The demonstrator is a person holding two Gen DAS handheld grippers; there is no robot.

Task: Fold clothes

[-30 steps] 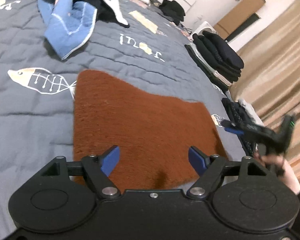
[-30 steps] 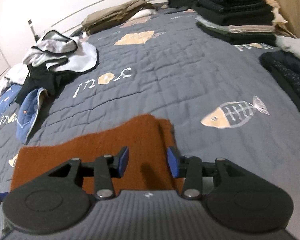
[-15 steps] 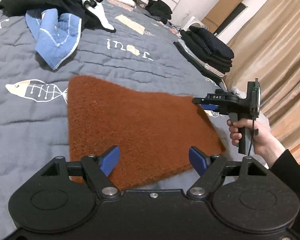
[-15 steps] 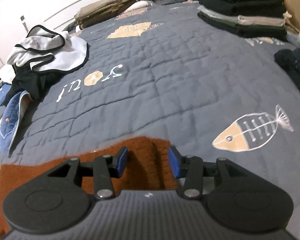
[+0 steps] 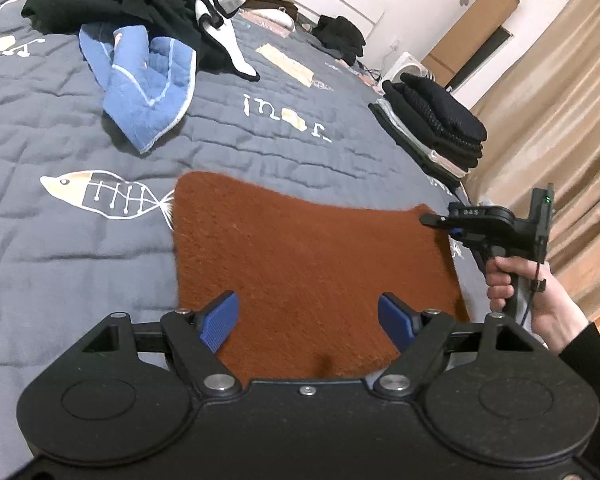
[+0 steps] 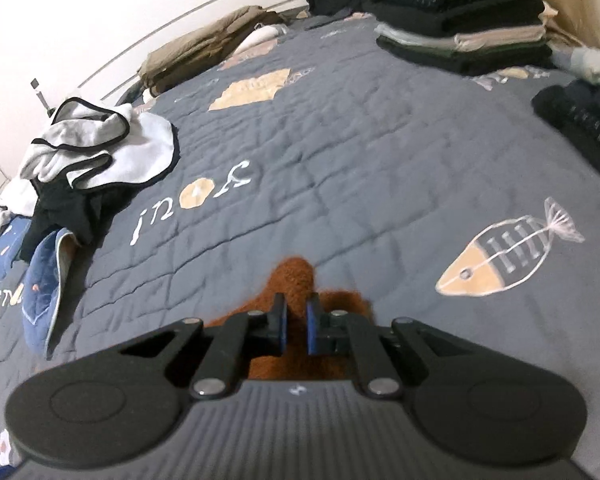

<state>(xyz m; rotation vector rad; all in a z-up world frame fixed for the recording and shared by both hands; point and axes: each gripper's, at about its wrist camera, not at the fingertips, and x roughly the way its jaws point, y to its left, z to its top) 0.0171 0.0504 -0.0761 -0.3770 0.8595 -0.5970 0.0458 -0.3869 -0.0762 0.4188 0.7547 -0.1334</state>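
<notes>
Right gripper (image 6: 296, 326), fingers apart half a second ago, has now pinched the far right corner of the rust-brown fuzzy garment (image 5: 312, 264) lying flat on the bed (image 5: 60, 248); left gripper (image 5: 308, 322) hovers wide open over the near edge—fold likely next.

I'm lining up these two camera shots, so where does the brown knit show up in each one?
Left wrist: the brown knit lies flat across the centre, just beyond the open left claw.
Right wrist: only a bunched corner shows at lower centre, pinched in the right claw.
Shared landmark: the stack of folded dark clothes, right of centre in the left view, top right in the right view.
</notes>
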